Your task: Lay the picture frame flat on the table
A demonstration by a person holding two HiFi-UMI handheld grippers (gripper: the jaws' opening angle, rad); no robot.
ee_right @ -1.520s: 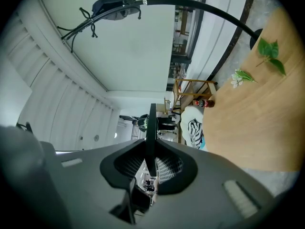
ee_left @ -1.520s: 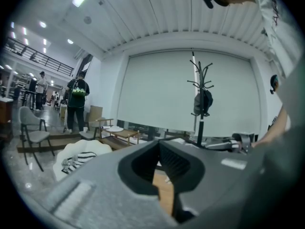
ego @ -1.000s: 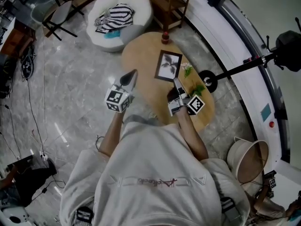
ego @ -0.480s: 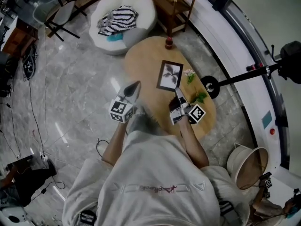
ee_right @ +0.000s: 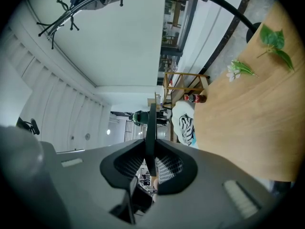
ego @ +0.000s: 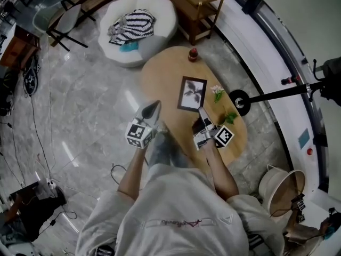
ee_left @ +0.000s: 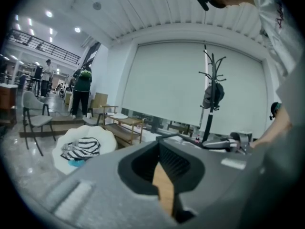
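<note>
The dark picture frame (ego: 192,94) with a plant print shows its picture side upward over the oval wooden table (ego: 160,79). My right gripper (ego: 201,112) is shut on its near edge. In the right gripper view the picture frame (ee_right: 151,120) appears edge-on as a thin dark strip clamped between the jaws of the right gripper (ee_right: 151,149). I cannot tell whether it lies flat on the wood. My left gripper (ego: 153,109) hovers at the table's left rim, jaws together and holding nothing; in its own view the left gripper (ee_left: 161,144) points along the tabletop.
On the table stand a small red bottle (ego: 193,54) at the far end, a white flower (ego: 217,91) and a green sprig (ego: 229,115) right of the frame. A black stand base (ego: 240,101) sits beside the table. A white cushion seat (ego: 136,25) and wooden shelf (ego: 196,4) lie beyond.
The frame and my right gripper have drawn slightly toward me, away from the red bottle. The left gripper keeps its place beside the table's left rim.
</note>
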